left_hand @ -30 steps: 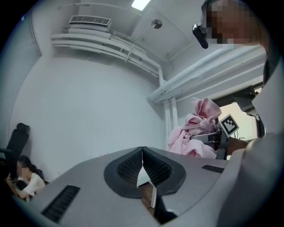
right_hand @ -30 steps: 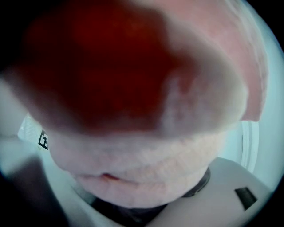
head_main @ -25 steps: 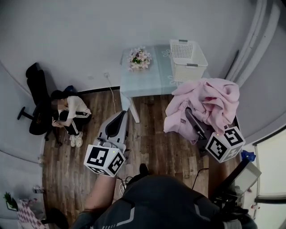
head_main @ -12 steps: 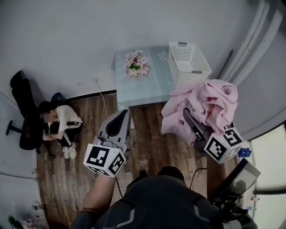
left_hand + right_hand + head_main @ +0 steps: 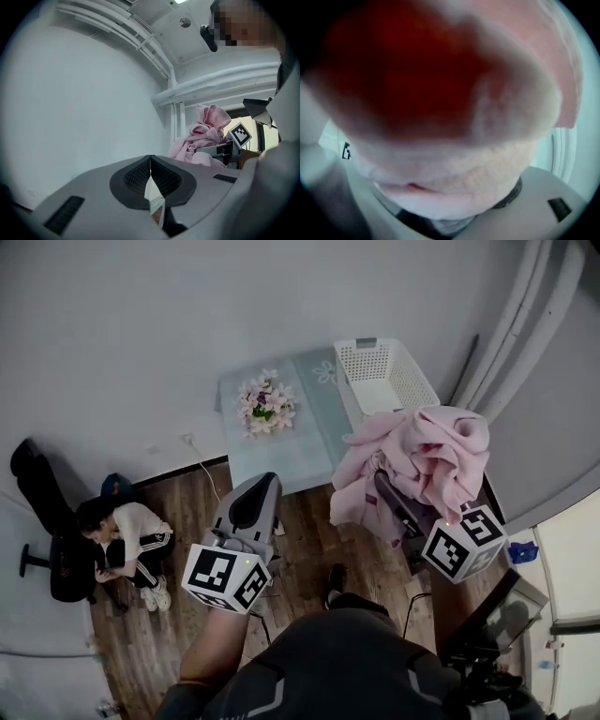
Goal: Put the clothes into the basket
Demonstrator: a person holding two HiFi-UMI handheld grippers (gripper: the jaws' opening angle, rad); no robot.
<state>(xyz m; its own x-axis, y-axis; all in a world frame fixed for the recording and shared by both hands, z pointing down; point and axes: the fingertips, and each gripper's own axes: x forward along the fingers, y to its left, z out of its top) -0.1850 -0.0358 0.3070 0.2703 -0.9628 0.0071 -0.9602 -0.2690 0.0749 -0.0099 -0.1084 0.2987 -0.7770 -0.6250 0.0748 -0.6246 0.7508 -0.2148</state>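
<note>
Dark wooden floorboards (image 5: 309, 549) are running up to pale walls, and one light blue table (image 5: 281, 442) is standing against the far wall. Well off to the left of the table, one person (image 5: 127, 532) is sitting huddled on the floor, leaning against one black chair (image 5: 52, 531). Just in front of the table's left half, the left gripper (image 5: 255, 498) is pointing level toward it, its jaws pressed together with nothing between them. On the table's left part, one bunch of pink and white flowers (image 5: 264, 407) is lying. On the table's right end, one white slotted basket (image 5: 384, 376) is standing upright, its open top facing up. Just in front of the table's right corner, one bundle of pink clothes (image 5: 427, 456) is hanging above the floor, outside the basket and near its front wall. The right gripper (image 5: 389, 495) is pinching that bundle; in the right gripper view the pink cloth is filling the space between the jaws and spilling over them. Each gripper is carrying one marker cube, so two are showing in all.
</note>
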